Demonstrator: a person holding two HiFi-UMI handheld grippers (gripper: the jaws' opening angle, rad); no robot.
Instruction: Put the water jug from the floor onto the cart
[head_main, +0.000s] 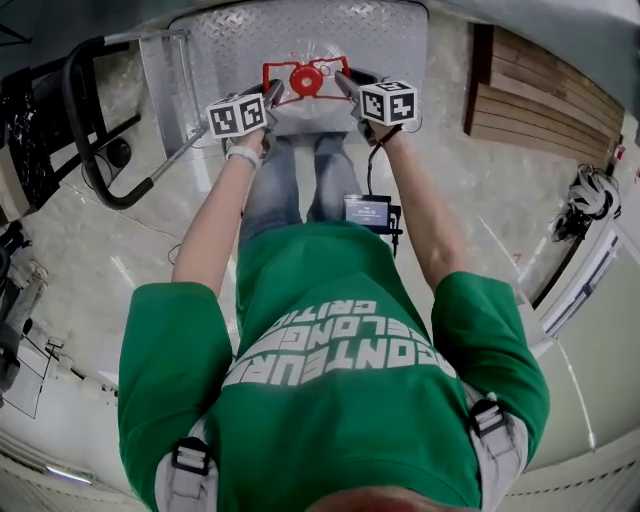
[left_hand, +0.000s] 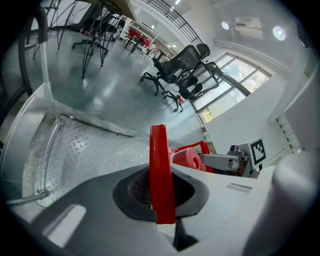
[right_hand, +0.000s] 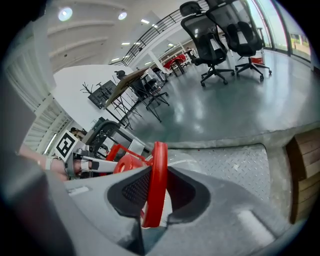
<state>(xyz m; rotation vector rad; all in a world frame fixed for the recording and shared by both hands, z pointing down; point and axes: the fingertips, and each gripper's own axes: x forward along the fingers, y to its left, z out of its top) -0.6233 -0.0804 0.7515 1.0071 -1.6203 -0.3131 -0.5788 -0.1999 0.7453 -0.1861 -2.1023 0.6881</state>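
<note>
While the left claw (left_hand: 161, 192) is clamped on one side of the red handle (left_hand: 160, 165) of the clear water jug (head_main: 310, 52), the right claw (right_hand: 152, 192) is clamped on the opposite side. The jug's red cap (head_main: 305, 79) sits between them. The jug is over the cart's (head_main: 220, 40) ridged metal deck, just ahead of the person's legs (head_main: 300, 180). Whether it rests there cannot be told.

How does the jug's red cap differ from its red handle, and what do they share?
The cap is a thick round piece; the handle is a thin open frame. The cap sits central and untouched; the handle frames it, with the left gripper and right gripper each shut on one side. Both are red.
</note>
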